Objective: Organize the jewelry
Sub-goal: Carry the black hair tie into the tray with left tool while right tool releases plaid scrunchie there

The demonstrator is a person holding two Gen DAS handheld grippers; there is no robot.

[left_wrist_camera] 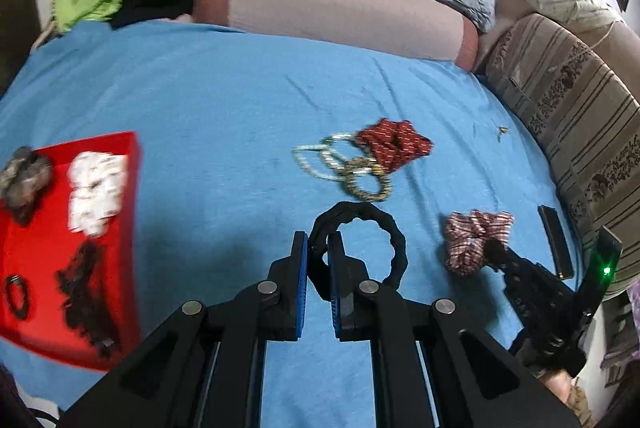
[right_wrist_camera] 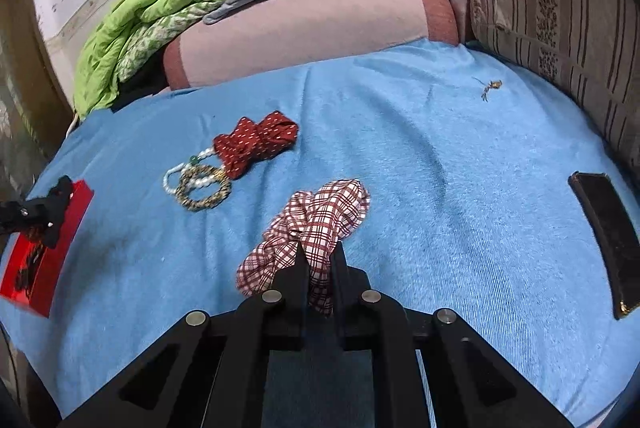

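Black scrunchie (left_wrist_camera: 362,248) pinched; two hand-held grippers, three scrunchies.

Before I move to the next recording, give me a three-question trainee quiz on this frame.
1. True or false: the left gripper has its jaws shut on the black scrunchie.
2. Multiple choice: the right gripper holds A) the red dotted scrunchie, B) the plaid scrunchie, C) the phone.
3. Fill in: the bead bracelets lie on the blue sheet, touching the ____ scrunchie.

Key: 1 true; 2 B; 3 red dotted. The red box on the left already holds several pieces.
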